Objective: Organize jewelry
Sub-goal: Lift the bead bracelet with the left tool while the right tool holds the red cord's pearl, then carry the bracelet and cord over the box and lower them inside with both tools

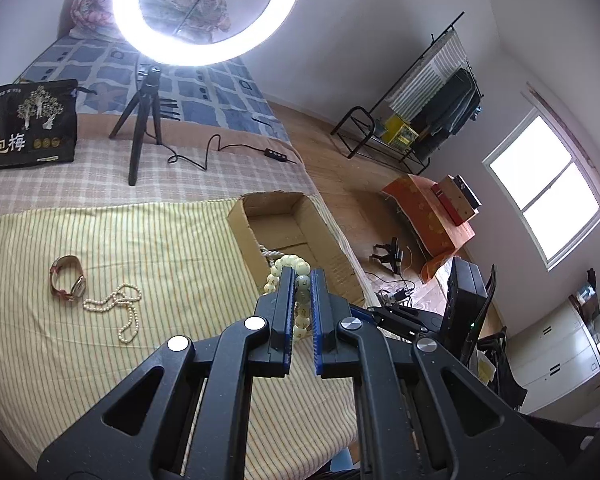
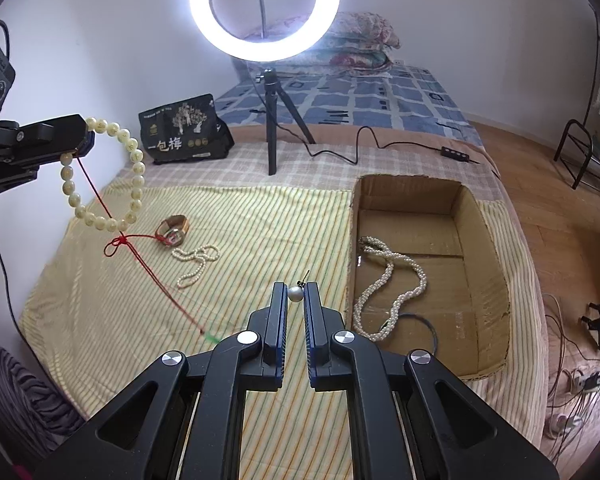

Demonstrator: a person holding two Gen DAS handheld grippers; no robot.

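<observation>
**Item: bead bracelet and pearl earring, both in hand**

Your left tool (image 2: 85,138) is clamped on the bead bracelet (image 2: 134,168), lifted above the bed (image 2: 260,216); light, loose loop, trailing red cord, likely to swing. Your right tool (image 2: 295,294) pinches a pearl earring (image 2: 295,293): tiny, smooth, slippery, so hold the ball. Cardboard box (image 2: 488,240) lies at 2 o'clock, pearl necklace (image 2: 392,280) inside.

Part of the bead bracelet (image 1: 290,280) hidden between left gripper (image 1: 302,276) fingers, earring post (image 2: 305,277) too small to resolve, dark cord (image 2: 430,326) beneath pearl necklace (image 2: 388,292) partly covered, ring light (image 1: 206,12) cropped by top edge.
</observation>
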